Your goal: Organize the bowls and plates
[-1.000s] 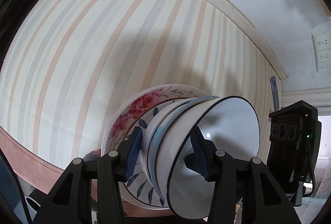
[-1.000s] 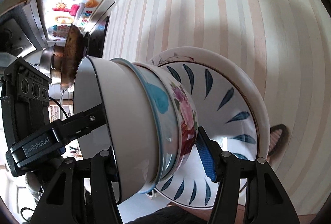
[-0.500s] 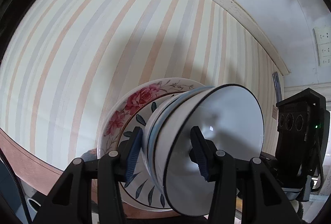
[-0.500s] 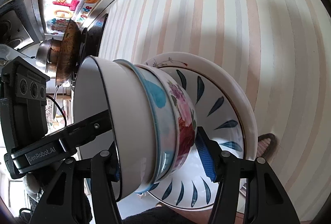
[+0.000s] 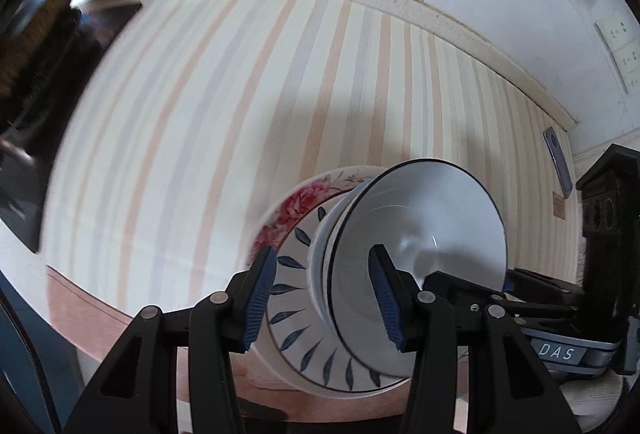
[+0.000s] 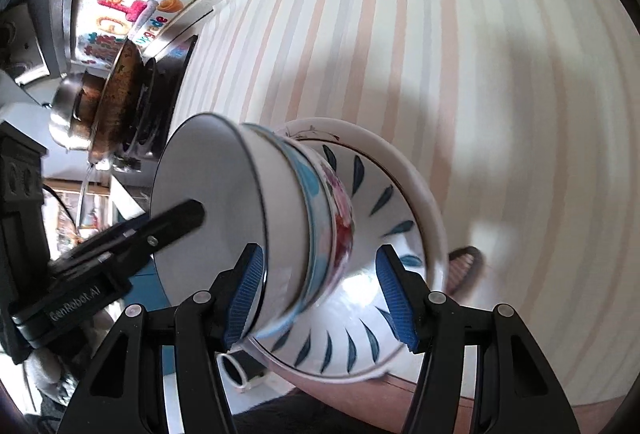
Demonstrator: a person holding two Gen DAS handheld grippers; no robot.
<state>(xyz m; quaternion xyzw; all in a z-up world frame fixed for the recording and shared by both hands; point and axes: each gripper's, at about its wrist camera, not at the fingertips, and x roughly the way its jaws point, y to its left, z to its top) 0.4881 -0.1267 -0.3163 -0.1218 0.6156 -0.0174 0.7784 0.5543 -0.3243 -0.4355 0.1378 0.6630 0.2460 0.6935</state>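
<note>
Both grippers, left (image 5: pixel 322 292) and right (image 6: pixel 320 290), stand apart around glossy stacked bowls (image 6: pixel 296 218) on a leaf-patterned plate (image 6: pixel 384 193); striped tablecloth (image 5: pixel 240 113) beneath.

Both grippers now stand spread wider than a second ago. The left gripper (image 5: pixel 322 294) backs off the stack of bowls (image 5: pixel 400 254), its blue pads (image 5: pixel 262 298) clear of the rims they pinched. The right gripper (image 6: pixel 322 290) loosens too, its far pad off the floral bowl (image 6: pixel 340 222). The stack sits farther from both cameras, more striped tablecloth (image 5: pixel 200 153) showing toward its far edge
</note>
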